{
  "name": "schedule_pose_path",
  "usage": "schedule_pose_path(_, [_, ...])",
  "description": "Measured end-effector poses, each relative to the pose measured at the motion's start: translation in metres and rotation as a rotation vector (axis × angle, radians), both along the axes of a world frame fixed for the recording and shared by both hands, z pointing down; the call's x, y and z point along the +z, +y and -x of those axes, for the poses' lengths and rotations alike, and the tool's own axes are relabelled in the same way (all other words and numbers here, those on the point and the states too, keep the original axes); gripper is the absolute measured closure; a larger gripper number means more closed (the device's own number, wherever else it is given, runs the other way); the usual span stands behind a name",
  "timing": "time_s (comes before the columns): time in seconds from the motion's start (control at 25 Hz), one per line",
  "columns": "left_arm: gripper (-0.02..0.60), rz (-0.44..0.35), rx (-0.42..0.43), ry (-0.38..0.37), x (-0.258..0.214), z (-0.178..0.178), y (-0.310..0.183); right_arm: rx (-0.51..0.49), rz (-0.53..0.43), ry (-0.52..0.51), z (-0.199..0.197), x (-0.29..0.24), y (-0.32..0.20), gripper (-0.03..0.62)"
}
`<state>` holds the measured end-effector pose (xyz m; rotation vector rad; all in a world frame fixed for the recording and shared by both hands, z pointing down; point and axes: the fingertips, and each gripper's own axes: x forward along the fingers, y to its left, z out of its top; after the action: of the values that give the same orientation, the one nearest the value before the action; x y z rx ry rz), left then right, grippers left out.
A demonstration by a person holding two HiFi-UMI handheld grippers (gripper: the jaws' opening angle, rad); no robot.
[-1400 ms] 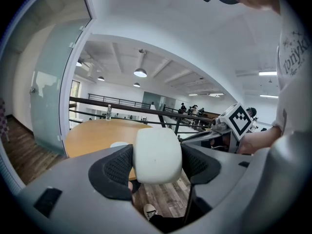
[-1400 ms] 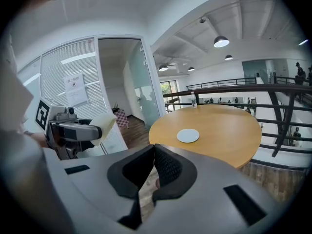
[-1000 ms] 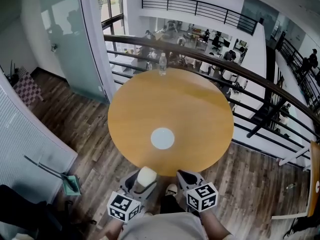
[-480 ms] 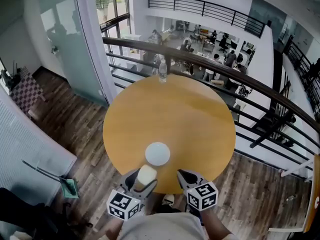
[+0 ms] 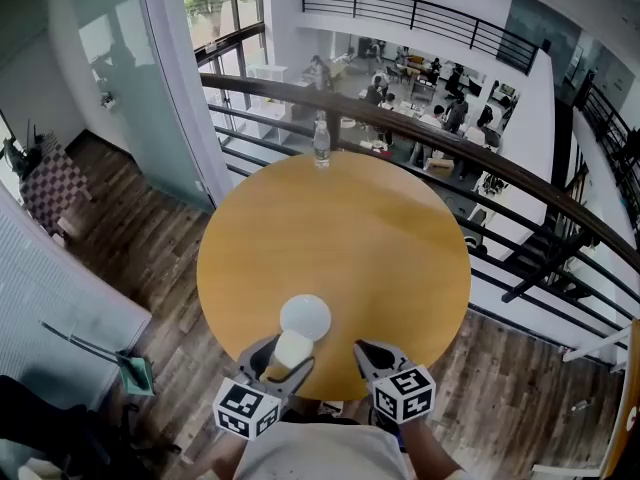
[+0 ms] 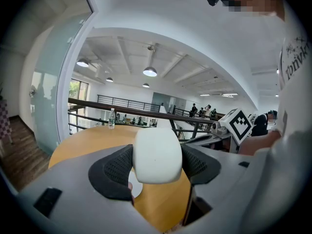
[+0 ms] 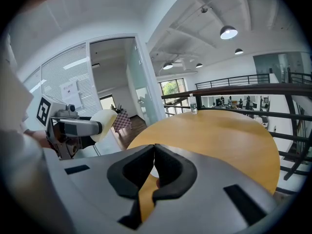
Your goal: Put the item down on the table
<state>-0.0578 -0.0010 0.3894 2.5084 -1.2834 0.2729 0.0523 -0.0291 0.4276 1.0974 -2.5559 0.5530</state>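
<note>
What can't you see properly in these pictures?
- What the white item really is: in the left gripper view, pads of the left gripper cover its sides; the head view shows only its top.
- White disc on the table: mostly hidden behind that item and a jaw in the left gripper view.
- Bottle label: too small in every view.
- Table legs: head view, hidden under the tabletop.

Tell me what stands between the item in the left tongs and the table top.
Only a white disc, lying on the table near its close edge, just ahead of the white item held in the left tongs. Bare wood lies beside it. The bottle stands at the far edge, out of the way.
</note>
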Motion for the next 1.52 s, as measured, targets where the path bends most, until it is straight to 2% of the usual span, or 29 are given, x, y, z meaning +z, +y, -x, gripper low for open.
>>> schedule_pose_path(0.28, [0.261,0.006,0.011,-0.005,-0.001,0.007,-0.018,0.025,0.022,-0.005,0.005,0.005,-0.012,0.569])
schedule_pose_path(0.72, [0.261,0.025,0.086,-0.024,0.003,0.022,-0.048,0.108,0.039,-0.006,0.016,0.007,-0.022,0.569])
schedule_pose_path(1.08, [0.261,0.064,0.111,-0.055,0.024,0.030,-0.062,0.143,0.059,-0.001,0.016,0.018,-0.033,0.569])
schedule_pose_path(1.28, [0.261,0.081,0.125,-0.075,0.036,0.030,-0.070,0.161,0.039,0.037,0.014,0.021,-0.043,0.569])
schedule_pose_path(1.52, [0.261,0.094,0.133,-0.095,0.051,0.034,-0.082,0.168,0.039,0.033,0.021,0.028,-0.051,0.569])
